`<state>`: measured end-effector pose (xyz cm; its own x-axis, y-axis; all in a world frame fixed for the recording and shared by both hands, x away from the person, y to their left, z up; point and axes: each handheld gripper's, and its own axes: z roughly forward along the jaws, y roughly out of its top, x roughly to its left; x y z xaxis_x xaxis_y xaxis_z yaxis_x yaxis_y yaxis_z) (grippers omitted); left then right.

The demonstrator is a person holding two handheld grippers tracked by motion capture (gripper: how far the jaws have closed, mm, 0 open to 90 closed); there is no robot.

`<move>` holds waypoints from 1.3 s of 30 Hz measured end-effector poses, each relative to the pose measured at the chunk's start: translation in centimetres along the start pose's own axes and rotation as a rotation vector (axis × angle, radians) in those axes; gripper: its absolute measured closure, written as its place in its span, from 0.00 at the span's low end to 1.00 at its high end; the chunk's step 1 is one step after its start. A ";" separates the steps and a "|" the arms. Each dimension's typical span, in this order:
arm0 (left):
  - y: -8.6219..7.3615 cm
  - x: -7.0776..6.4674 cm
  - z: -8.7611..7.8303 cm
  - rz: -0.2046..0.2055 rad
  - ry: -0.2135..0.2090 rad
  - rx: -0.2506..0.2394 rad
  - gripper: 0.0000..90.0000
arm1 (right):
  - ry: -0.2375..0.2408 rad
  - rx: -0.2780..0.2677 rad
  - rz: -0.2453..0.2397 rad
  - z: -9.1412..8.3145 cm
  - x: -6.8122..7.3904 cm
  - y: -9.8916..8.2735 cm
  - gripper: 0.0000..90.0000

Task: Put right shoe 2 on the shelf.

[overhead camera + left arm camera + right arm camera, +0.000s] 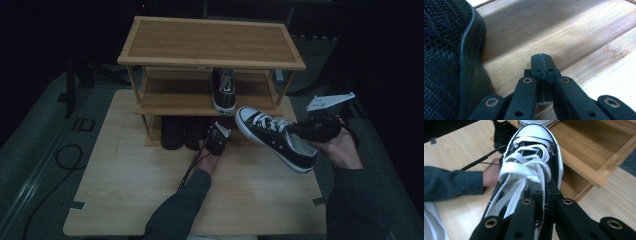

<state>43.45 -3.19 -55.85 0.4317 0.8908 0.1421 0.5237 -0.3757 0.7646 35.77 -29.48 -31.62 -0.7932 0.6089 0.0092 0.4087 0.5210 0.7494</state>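
One black-and-white sneaker (276, 140) hangs above the table (120, 190), pinched at its collar beside the laces by the right gripper (300, 131), just in front of the wooden shoe rack (210, 40). Its long axis runs diagonally, white toe cap aimed at the rack's middle shelf, where a matching sneaker (223, 89) leaves room to its right. The left gripper (541, 65), closed on nothing, sits at the bottom shelf beside a black shoe (446, 57).
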 end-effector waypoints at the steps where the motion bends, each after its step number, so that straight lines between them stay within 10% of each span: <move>1: 0.0 0.0 0.0 0.000 0.001 0.000 1.00 | 0.000 -0.003 0.001 -0.1 -0.1 0.1 0.98; 39: 0.0 0.1 0.0 0.005 0.001 -0.001 1.00 | -0.256 -0.031 0.226 6.3 -3.6 5.7 0.98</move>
<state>43.50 -3.16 -55.84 0.4338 0.8891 0.1461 0.5212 -0.3798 0.7643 43.81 -24.89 -31.54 -0.5431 0.8396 0.0139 0.5444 0.3394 0.7671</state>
